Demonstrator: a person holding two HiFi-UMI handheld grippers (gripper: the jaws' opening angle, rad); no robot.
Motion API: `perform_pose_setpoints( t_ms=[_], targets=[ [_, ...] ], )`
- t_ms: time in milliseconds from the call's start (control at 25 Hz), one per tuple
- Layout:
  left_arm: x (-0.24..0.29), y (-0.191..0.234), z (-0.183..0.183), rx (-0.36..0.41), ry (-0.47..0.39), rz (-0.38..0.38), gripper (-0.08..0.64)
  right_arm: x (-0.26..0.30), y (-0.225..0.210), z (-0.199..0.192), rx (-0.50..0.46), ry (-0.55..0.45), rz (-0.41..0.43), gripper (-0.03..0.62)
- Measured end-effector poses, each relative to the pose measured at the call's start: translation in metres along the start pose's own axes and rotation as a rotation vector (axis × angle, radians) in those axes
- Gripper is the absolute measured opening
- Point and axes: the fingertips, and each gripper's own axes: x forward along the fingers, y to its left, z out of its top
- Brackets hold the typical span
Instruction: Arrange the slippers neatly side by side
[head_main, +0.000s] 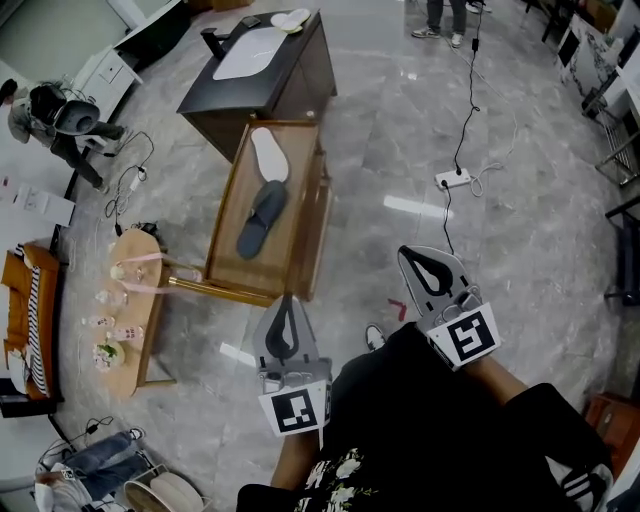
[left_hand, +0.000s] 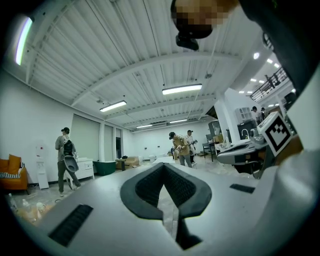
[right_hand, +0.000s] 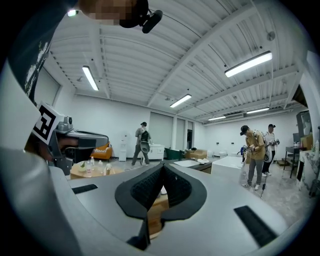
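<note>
Wooden tray (head_main: 222, 235) in the head view holds the white slipper (head_main: 268, 153) and the dark slipper (head_main: 262, 218) end to end. My left gripper (head_main: 287, 312) and right gripper (head_main: 415, 262) hang well short of it. In the left gripper view, my jaws are pressed together, empty. In the right gripper view, they are likewise together, gripping nothing, with the tray's wood beyond them.

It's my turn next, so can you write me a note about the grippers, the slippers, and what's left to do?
Left gripper: shut, empty, near the person's body.
Right gripper: shut, empty too.
Slippers: the white slipper and dark slipper lie end to end on the wooden table, white one farther away.
Done: nothing yet.
Left: set them neatly side by side.
</note>
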Motion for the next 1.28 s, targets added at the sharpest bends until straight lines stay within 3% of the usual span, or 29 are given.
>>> perform_pose_setpoints(
  t_ms=[440,1280],
  targets=[
    [0.006,0.006,-0.013,-0.028,0.019,-0.009,0.002,-0.001,0.003,-0.012,0.006,0.060,-0.019,-0.002],
    [0.050,0.048,-0.012,0.011,0.054,0.119,0.002,0.083,-0.016,-0.007,0.008,0.052,0.116,-0.002]
  ],
)
